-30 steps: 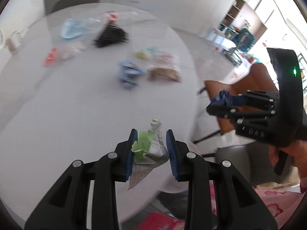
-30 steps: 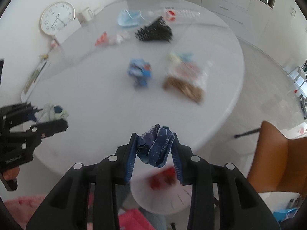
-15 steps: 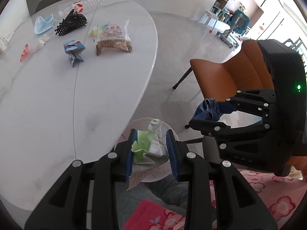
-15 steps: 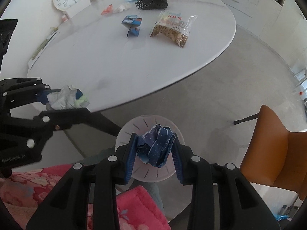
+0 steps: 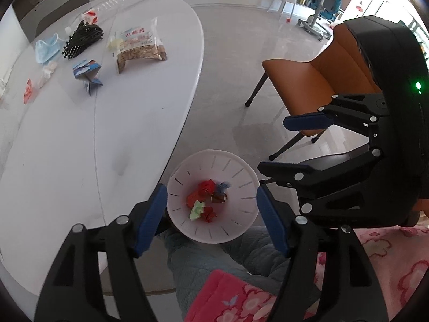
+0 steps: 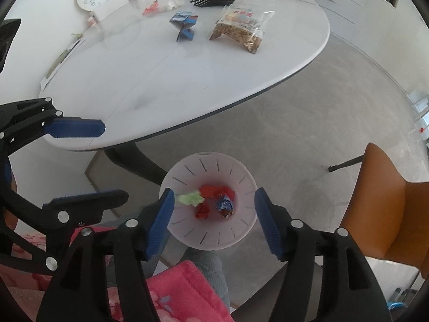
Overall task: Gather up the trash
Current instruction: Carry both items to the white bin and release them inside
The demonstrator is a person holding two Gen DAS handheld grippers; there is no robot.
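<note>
My left gripper (image 5: 211, 190) hangs over the white slotted bin (image 5: 236, 166), its jaws opening with nothing between them. My right gripper (image 6: 213, 191) is over the same bin (image 6: 187, 171), jaws also opening and empty. In the bin lie the green paper wad (image 5: 197, 209), the blue wrapper (image 6: 225, 205) and red wrappers (image 6: 209, 190); the green wad (image 6: 191, 198) looks blurred near the wall. Each gripper shows in the other's view: the right gripper (image 5: 273, 144) to the right, the left gripper (image 6: 114, 161) to the left.
On the white oval table (image 5: 67, 147) lie a snack bag (image 5: 139, 48), a folded blue carton (image 5: 88, 73), black mesh (image 5: 83, 37), a face mask (image 5: 47, 49) and small scraps. An orange chair (image 5: 308, 80) stands right of the bin. Pink floral cloth (image 5: 228, 295) lies below.
Both grippers came off the table edge to above the bin and opened. The green-and-white paper left the left gripper and the blue wrapper left the right; both now lie in the bin.
</note>
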